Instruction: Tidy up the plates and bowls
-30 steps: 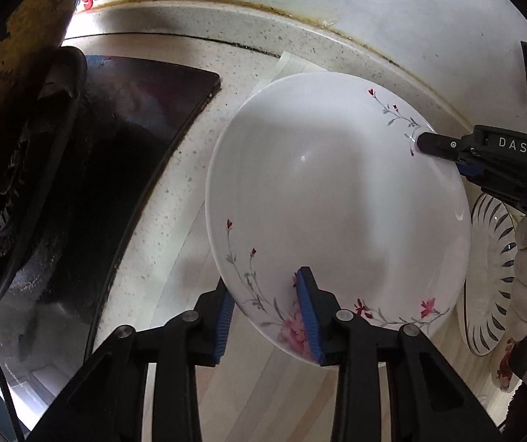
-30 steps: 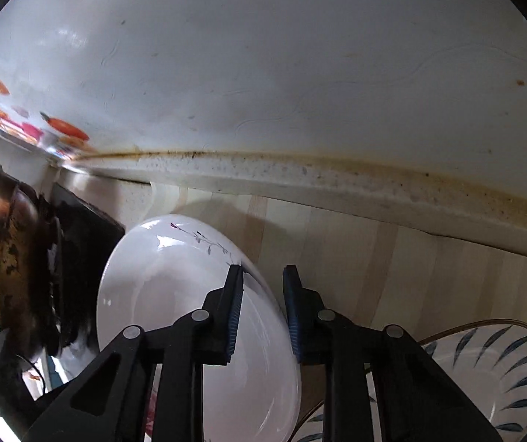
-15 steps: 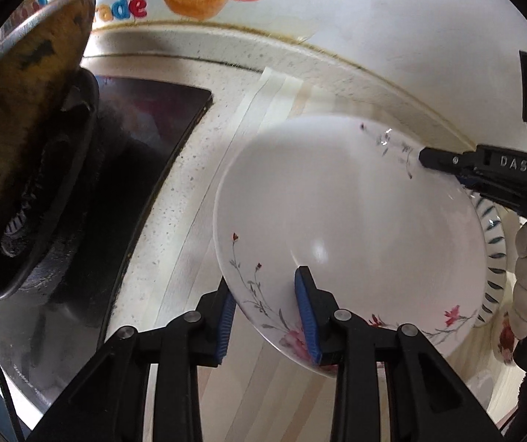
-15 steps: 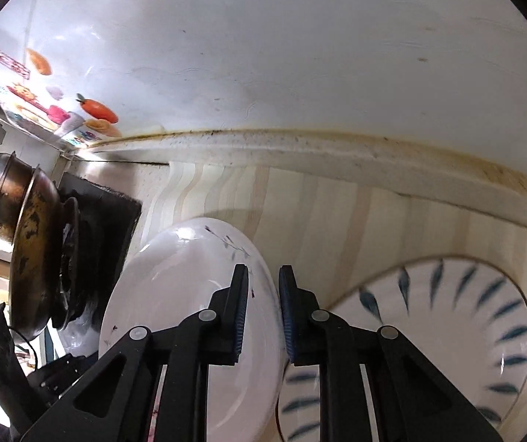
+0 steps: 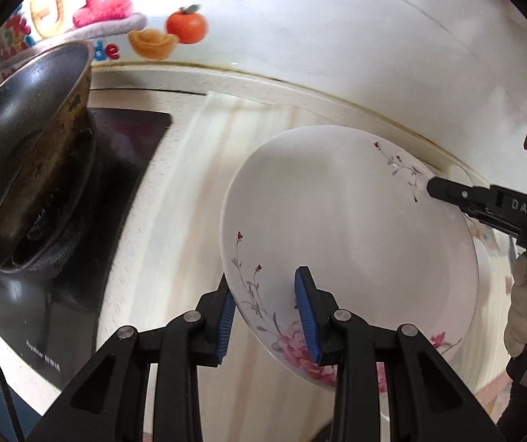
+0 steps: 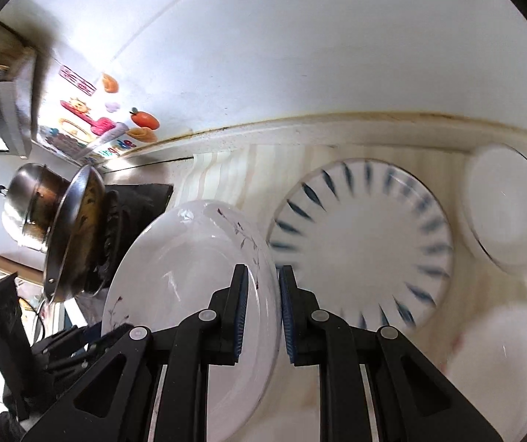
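Floral plate [image 5: 352, 235] hangs in the air between my two grippers, tilted, well above the pale wood-look counter [image 5: 189, 191]. My left gripper [image 5: 265, 316] is clamped on its near rim beside the pink flower print, one blue pad under and one inside the dish; my right gripper [image 6: 261, 313] pinches the opposite rim by the thin sprig. I judge the double hold is there because the dish is wide and slick, and one edge grip would let it swing. To my right the blue-striped plate [image 6: 359, 243] lies flat on the counter, likely the stack to land on, with a white bowl [image 6: 506, 206] just beyond it near the wall. On my left the blackened wok [image 5: 31, 129] on the stove crowds that side, so free room lies rightward and down.
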Demonstrator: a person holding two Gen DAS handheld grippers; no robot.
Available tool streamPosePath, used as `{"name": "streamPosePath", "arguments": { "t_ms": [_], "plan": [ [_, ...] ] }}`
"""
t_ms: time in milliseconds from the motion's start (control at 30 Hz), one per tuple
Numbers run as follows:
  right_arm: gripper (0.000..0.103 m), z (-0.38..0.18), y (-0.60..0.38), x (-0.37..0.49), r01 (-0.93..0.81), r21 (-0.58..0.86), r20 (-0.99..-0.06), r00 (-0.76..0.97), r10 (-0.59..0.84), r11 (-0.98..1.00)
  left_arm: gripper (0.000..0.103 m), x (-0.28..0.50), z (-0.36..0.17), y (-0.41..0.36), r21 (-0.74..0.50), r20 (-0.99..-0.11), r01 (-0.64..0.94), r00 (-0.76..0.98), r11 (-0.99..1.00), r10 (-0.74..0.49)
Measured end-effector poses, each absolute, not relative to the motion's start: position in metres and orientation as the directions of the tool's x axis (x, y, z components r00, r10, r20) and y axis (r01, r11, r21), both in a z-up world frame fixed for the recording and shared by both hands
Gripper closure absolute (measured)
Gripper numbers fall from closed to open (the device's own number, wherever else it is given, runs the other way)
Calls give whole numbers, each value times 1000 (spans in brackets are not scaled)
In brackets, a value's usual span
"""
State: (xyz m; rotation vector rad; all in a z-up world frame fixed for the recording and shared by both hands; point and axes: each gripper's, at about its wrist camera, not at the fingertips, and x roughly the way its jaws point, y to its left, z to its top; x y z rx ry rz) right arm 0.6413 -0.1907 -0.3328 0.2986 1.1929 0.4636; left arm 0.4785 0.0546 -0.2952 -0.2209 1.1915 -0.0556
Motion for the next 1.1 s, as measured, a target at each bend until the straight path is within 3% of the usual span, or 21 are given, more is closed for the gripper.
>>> {"name": "streamPosePath", "arguments": {
  "t_ms": [133,567,1100],
  "plan": [
    [84,-322,-226,597,-161,464,-814,311,491,871,74,461,-292,33,-250,-915,-47,338,967,-220],
    [84,-357,-325,482,-38,467,-843,283,457,884,74,402,-325,-52,-220,-951,85,204,972,-234],
    [84,-408,-350,455,38,474,-861,230,454,880,74,400,-358,-88,-152,-978,122,127,981,-167]
  ]
}}
